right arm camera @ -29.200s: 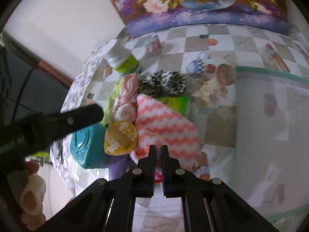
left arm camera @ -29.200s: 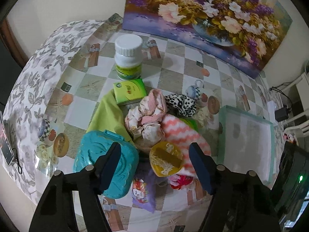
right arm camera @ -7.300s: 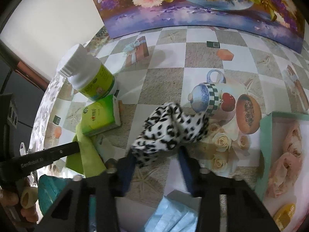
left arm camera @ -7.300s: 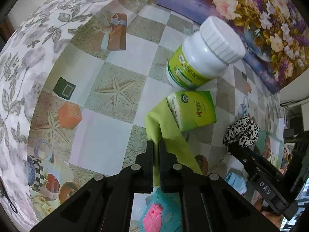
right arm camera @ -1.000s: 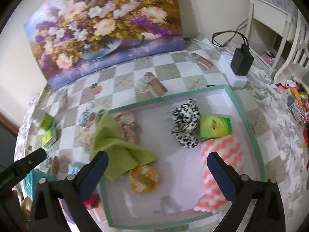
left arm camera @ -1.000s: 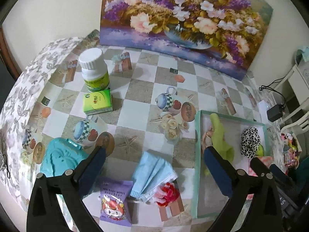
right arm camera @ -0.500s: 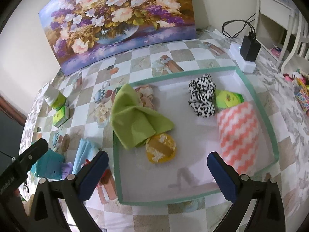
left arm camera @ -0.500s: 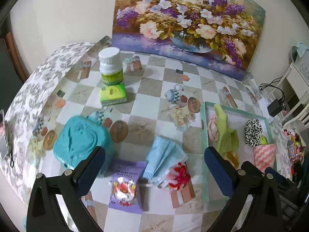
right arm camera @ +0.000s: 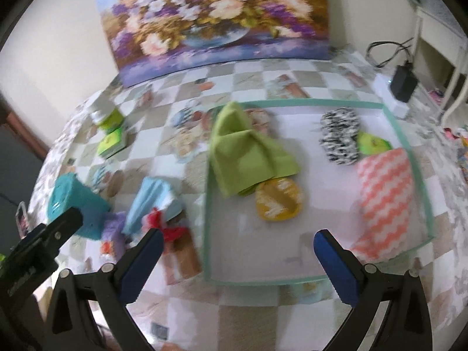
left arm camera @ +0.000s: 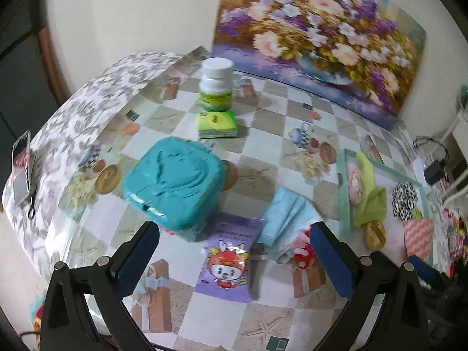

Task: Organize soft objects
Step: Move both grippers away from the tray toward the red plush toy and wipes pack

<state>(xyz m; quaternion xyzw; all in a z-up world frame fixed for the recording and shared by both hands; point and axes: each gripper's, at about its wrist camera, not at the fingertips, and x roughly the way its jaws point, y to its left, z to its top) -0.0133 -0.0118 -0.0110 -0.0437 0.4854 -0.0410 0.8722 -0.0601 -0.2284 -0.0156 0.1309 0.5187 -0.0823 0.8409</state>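
Observation:
A teal-rimmed tray point(right arm camera: 318, 101) holds a green cloth point(right arm camera: 245, 155), a pink floral cloth point(right arm camera: 259, 118), a leopard scrunchie point(right arm camera: 339, 137), a coral zigzag cloth point(right arm camera: 383, 187), a yellow round sponge point(right arm camera: 278, 199) and a green packet point(right arm camera: 374, 144). On the table left of the tray lie a light blue face mask point(left arm camera: 288, 216), a red soft item point(left arm camera: 302, 253) and a purple wipes packet point(left arm camera: 228, 260). My left gripper point(left arm camera: 234, 257) hangs open above the purple packet. My right gripper point(right arm camera: 238, 259) hangs open over the tray's near left corner. Both hold nothing.
A teal lidded box point(left arm camera: 172, 184), a green tissue pack point(left arm camera: 216, 122) and a white-capped bottle point(left arm camera: 216, 84) stand on the table's left half. A flower painting point(left arm camera: 318, 35) leans on the back wall. A phone point(left arm camera: 22, 172) lies at the left edge; a charger point(right arm camera: 403, 83) sits far right.
Both grippers have drawn back toward the near table edge and stay open. In the left wrist view the teal box and purple packet now sit closer and larger.

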